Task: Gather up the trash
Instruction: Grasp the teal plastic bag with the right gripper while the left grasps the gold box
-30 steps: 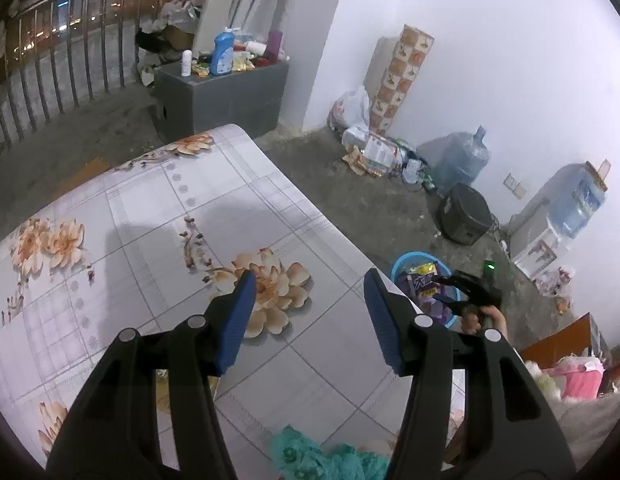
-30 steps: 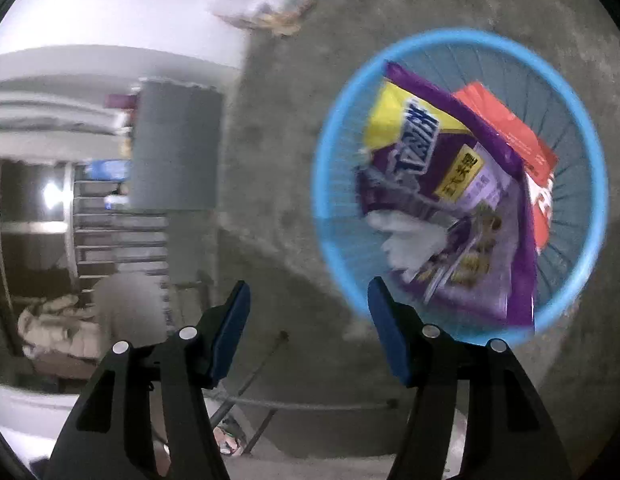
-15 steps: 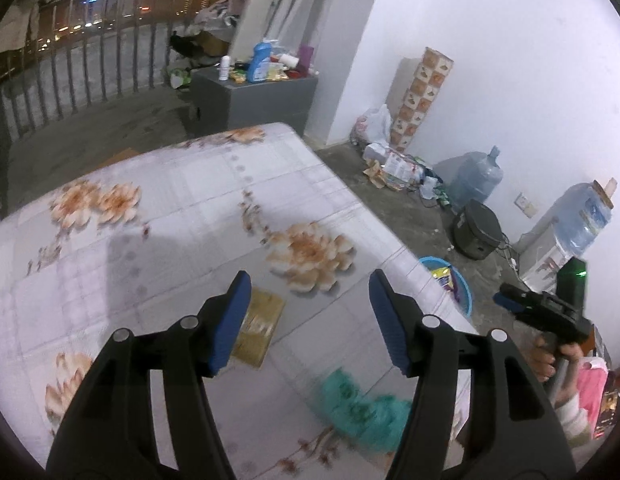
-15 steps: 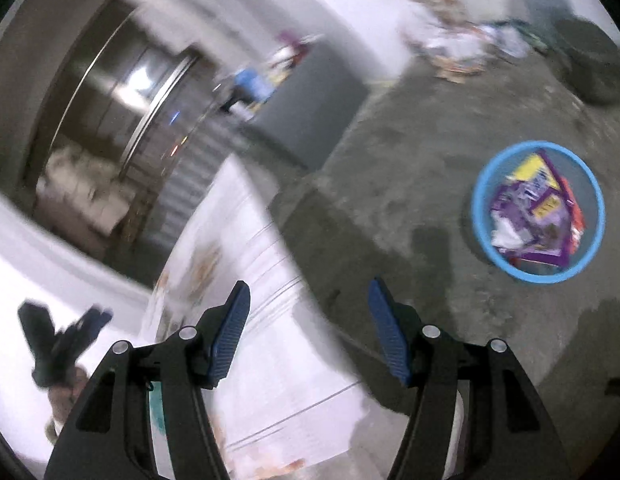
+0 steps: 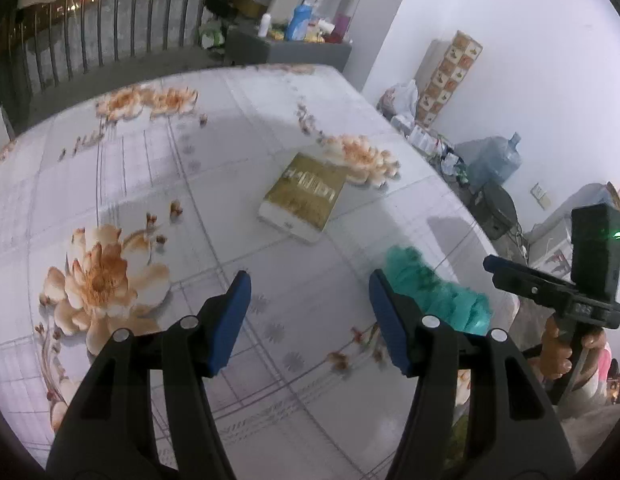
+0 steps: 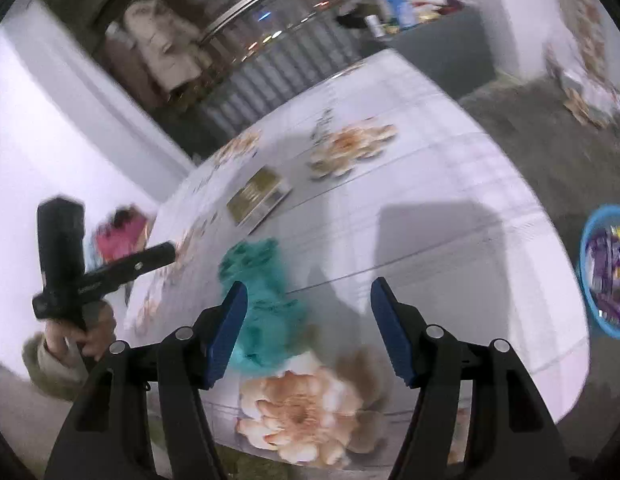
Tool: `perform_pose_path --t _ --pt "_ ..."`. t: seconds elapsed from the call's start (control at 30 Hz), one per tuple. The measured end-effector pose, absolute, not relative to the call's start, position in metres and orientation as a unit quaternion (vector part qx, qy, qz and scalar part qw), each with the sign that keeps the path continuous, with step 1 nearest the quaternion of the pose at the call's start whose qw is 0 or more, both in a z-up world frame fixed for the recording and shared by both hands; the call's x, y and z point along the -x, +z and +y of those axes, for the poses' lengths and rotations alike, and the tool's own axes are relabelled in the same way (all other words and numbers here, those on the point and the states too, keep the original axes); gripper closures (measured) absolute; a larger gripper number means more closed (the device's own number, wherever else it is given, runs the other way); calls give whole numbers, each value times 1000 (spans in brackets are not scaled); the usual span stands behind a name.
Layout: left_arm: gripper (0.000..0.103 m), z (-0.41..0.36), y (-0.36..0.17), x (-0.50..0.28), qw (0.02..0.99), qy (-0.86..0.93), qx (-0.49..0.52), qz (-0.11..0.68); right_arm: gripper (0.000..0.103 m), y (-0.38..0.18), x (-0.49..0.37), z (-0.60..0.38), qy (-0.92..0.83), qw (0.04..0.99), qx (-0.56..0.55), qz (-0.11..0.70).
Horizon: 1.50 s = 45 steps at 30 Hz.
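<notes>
Left gripper (image 5: 310, 316) over the floral table (image 5: 157, 184), jaws parted with nothing between; right gripper (image 6: 307, 326) likewise spread and empty; crumpled teal trash (image 5: 438, 292) near the table's right edge; gold box (image 5: 305, 196) farther in; blue bin (image 6: 606, 272) on the floor to the right

two wrist views angled down over one floral table (image 5: 269, 120) (from opposite sides)

Glossy floral tablecloth (image 5: 157, 184); shiny gold packet (image 5: 305, 196) on it (foil-like); crumpled teal bag (image 6: 265, 296), thin plastic; rough concrete floor (image 6: 550, 120).
</notes>
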State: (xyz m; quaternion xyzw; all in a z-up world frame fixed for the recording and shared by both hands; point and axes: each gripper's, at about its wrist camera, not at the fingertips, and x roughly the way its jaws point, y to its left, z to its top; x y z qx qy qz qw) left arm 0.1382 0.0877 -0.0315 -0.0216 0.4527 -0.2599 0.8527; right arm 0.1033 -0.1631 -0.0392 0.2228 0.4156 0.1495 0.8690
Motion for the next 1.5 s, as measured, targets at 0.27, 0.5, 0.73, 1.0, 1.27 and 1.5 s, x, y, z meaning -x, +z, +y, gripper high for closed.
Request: perform_pose_path --t 0.27,0.5,0.73,1.0,1.27,1.5 --pt "46 82 -30 -167 860 -270 21 432 34 -38 -121 -114 198 858 -141 453" --pt "46 66 -32 -196 864 -270 10 426 45 -54 -127 -98 190 843 -103 492" --pt "35 43 -46 -224 856 -265 -22 443 46 -56 -127 -152 117 855 -165 477" --pt "26 21 -69 -246 848 -264 -56 456 46 -64 -116 -191 94 849 -253 454" --pt "26 10 -68 -240 839 -282 -66 460 46 -68 -122 -190 95 849 -266 446" --pt "32 1 -77 -240 843 -250 -107 464 46 -69 -121 -193 99 848 -278 440"
